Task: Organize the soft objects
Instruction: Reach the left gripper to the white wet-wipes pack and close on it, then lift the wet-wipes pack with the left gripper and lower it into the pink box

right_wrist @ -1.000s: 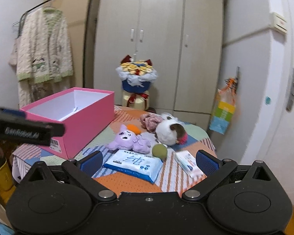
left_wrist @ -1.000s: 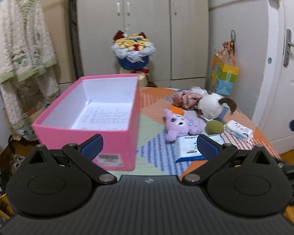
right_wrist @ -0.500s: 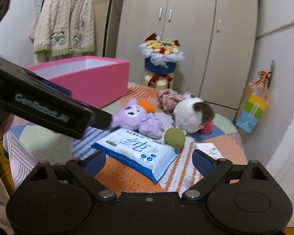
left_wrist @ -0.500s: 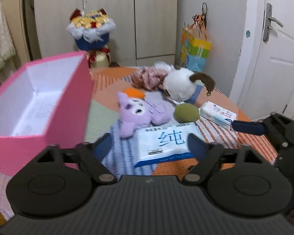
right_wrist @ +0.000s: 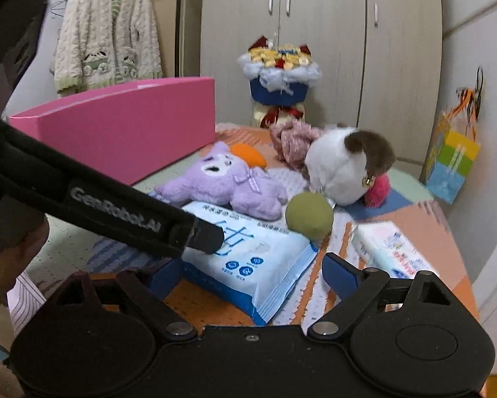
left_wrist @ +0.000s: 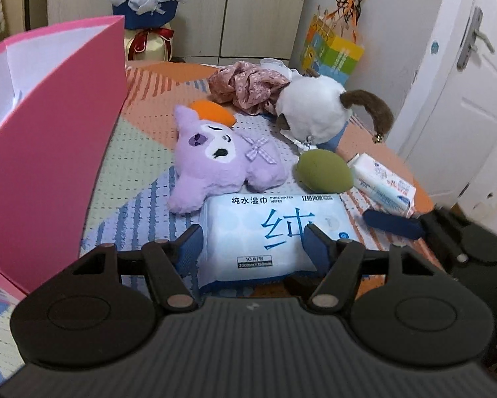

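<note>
A blue-white wet wipes pack (left_wrist: 265, 232) lies flat on the patterned table; it also shows in the right wrist view (right_wrist: 248, 258). My left gripper (left_wrist: 253, 248) is open, its pads straddling the pack's near end; whether they touch it I cannot tell. My right gripper (right_wrist: 251, 275) is open and empty, low over the pack's near right corner. Behind the pack lie a purple plush (left_wrist: 215, 159), a green sponge egg (left_wrist: 324, 170), a white-and-brown plush (left_wrist: 314, 112) and a pink floral cloth (left_wrist: 248, 83).
An open pink box (left_wrist: 49, 152) stands at the left, close to the left gripper. A small tissue packet (left_wrist: 381, 182) lies at the right near the table edge. A bouquet (right_wrist: 278, 76), a wardrobe, a hanging cardigan (right_wrist: 105, 33) and a gift bag (left_wrist: 334, 49) stand beyond the table.
Both grippers have moved forward and down toward the wipes pack. The left gripper swung right, away from the pink box, and now straddles the pack. Both stay open.
</note>
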A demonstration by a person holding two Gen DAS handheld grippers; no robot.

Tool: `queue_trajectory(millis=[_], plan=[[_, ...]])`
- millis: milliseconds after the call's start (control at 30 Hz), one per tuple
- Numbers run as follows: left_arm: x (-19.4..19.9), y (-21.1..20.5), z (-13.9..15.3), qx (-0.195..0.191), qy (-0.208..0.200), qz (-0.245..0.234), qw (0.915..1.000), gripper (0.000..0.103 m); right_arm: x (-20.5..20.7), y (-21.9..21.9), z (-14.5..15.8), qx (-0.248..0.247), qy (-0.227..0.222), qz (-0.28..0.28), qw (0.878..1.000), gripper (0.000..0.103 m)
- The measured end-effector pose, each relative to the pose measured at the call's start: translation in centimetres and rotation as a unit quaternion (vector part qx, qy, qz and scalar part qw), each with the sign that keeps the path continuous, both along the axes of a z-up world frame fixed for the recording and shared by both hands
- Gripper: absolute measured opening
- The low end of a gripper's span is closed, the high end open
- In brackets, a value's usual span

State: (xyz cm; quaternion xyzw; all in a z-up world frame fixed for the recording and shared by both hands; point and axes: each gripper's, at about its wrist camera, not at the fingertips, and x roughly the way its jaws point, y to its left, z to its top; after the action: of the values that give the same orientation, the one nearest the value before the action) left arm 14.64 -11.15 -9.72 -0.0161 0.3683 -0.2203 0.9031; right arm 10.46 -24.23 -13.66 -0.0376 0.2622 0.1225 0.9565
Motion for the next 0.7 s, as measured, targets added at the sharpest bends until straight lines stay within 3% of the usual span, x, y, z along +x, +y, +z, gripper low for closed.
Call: queue_trajectory(millis=[133, 367, 567, 700], plan=[[0.2, 0.4, -0.5, -0.014, 0.004, 0.004, 0.9999, 0.068, 0.6, -0.8, -0.2, 0.043, 0.025, 0.0, 0.999, 0.092], [0.0, 0.5, -0.5, -0.02, 0.007, -0.013, 0.9997, 0.061, -0.4, 0.9, -0.8, 0.021, 0.005, 0.009, 1.0, 0.074], [-0.9, 0.1, 0.1, -0.016, 0.007, -0.023, 0.9996, 0.06, -0.7, 1.2, -0.6, 0.029, 0.0, -0.008, 1.0, 0.07], [-0.9, 0.9, 0.3, -0.034, 0.03, -0.029, 0.9985, 0.062, -1.1, 1.5, -0.1, 0.029, 0.004, -0.014, 0.999, 0.067]])
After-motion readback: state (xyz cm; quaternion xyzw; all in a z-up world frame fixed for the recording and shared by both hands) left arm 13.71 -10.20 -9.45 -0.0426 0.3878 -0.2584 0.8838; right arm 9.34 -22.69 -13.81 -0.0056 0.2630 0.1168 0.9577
